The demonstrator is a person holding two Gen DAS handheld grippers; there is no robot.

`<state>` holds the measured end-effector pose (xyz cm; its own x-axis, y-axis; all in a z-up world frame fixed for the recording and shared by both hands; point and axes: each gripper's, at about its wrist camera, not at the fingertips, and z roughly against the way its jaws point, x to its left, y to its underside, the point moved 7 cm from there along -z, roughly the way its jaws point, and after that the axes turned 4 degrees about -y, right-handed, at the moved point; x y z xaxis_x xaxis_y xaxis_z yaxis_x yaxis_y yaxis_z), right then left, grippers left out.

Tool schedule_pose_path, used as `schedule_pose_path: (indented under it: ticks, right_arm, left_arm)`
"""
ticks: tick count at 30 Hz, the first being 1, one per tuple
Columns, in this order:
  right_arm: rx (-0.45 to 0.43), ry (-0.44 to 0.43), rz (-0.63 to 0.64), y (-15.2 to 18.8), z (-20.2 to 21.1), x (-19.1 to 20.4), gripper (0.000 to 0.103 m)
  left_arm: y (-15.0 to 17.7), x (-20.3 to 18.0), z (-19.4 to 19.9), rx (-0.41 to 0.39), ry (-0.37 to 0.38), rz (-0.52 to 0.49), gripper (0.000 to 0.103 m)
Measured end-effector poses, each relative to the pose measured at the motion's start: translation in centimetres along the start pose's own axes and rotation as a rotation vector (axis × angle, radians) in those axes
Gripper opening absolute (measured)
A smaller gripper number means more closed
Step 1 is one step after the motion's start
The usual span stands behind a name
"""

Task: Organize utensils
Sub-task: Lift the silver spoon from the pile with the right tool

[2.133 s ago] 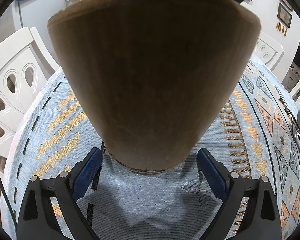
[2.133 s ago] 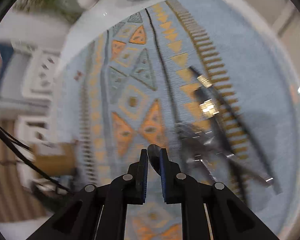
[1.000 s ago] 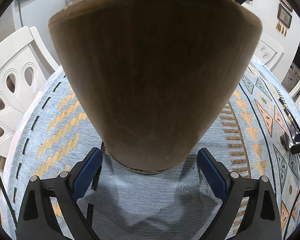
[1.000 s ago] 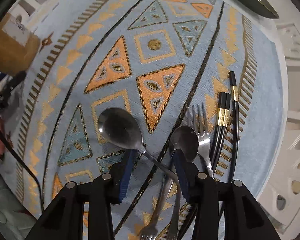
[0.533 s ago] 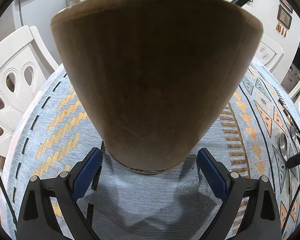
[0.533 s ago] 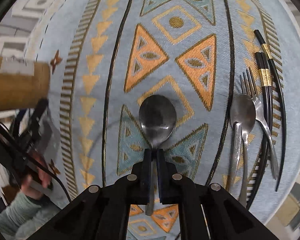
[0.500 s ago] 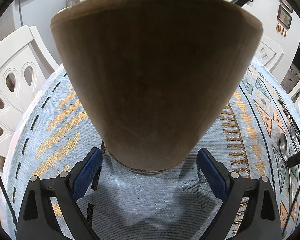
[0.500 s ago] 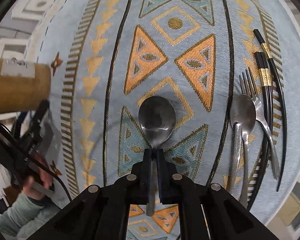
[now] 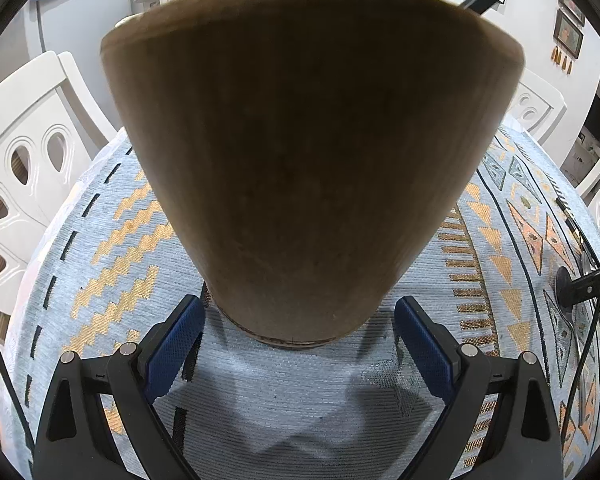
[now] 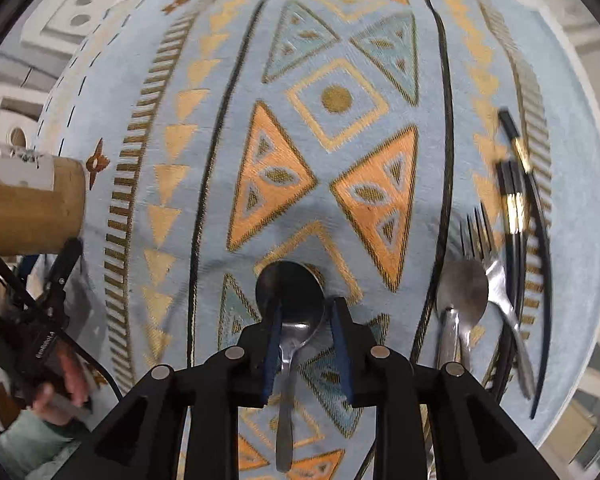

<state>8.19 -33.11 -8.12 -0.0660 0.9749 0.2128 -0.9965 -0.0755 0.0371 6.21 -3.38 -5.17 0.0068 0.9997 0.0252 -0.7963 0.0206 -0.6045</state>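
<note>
Right tool (image 10: pixel 303 344): pointed straight down over the desk (image 10: pixel 340 200), which is covered by a patterned blue and orange cloth. Its jaws stand narrow and are opening. A steel spoon (image 10: pixel 290 300) lies flat on the cloth between the blue pads. The pads stand clear of the neck on both sides, so nothing is gripped.

Governing relation: the spoon's long axis runs from 12 to 6 o'clock in the right wrist view, bowl toward 12, handle trailing to 6 under the tool body. That axis lies parallel to the pad faces, and the jaws straddle the neck just behind the bowl. In my judgement, a re-grasp would need no turn of the wrist, only a closing across the neck.

Remaining utensils: a second spoon (image 10: pixel 460 300), a fork (image 10: pixel 496 276) and black chopsticks (image 10: pixel 512 200) with gold bands lie bunched at 3 o'clock from the right tool, near the desk edge, with long axes roughly parallel to the first spoon. Their lower ends are blurred.

Holder: a wooden utensil holder (image 9: pixel 312 160) stands upright on the cloth at 9 to 10 o'clock from the right tool, well apart from the spoon.

Left tool (image 9: pixel 296 340): jaws wide, one pad either side of the holder's base. The pads appear just short of the wood, though contact cannot be settled from this view. The left tool is the nearer to the holder; the right tool is the nearer to every utensil.
</note>
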Motion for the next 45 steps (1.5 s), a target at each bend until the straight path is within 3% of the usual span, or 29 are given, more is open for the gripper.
schedule_pose_path:
  ticks: [4,9,12,17,22,28,38,43,45]
  right_arm:
    - [0.002,0.062,-0.023,-0.5,-0.8,1.8,0.024]
    - [0.014,0.113,-0.080,-1.4,-1.4,4.5,0.009]
    - [0.019,0.097,-0.106,-1.3,-0.1,4.9,0.004]
    - [0.044,0.074,-0.088,-1.0,1.0,5.6,0.004]
    - [0.065,0.118,-0.065,-1.3,-0.1,6.8,0.005]
    - [0.086,0.070,-0.063,-1.0,-0.3,7.7,0.006]
    - [0.116,0.069,-0.045,-0.1,-2.5,10.2,0.006]
    - [0.061,0.074,0.002,-0.4,-2.1,11.8,0.006]
    - [0.004,0.018,0.009,-0.5,-0.7,12.9,0.005]
  left_arm:
    - [-0.1,0.0,0.0,0.000,0.000,0.001,0.096]
    - [-0.1,0.0,-0.1,0.000,0.002,0.003,0.096]
    - [-0.1,0.0,-0.1,-0.001,0.002,0.004,0.096]
    - [-0.1,0.0,-0.1,-0.001,0.003,0.004,0.096]
    - [-0.2,-0.1,-0.1,0.000,0.003,0.004,0.096]
    - [-0.1,0.1,0.0,-0.001,0.003,0.005,0.096]
    - [-0.1,0.2,0.0,-0.001,0.003,0.005,0.096]
    - [-0.2,0.1,0.0,-0.001,0.004,0.006,0.096]
    - [-0.2,0.1,0.0,-0.001,0.003,0.006,0.096]
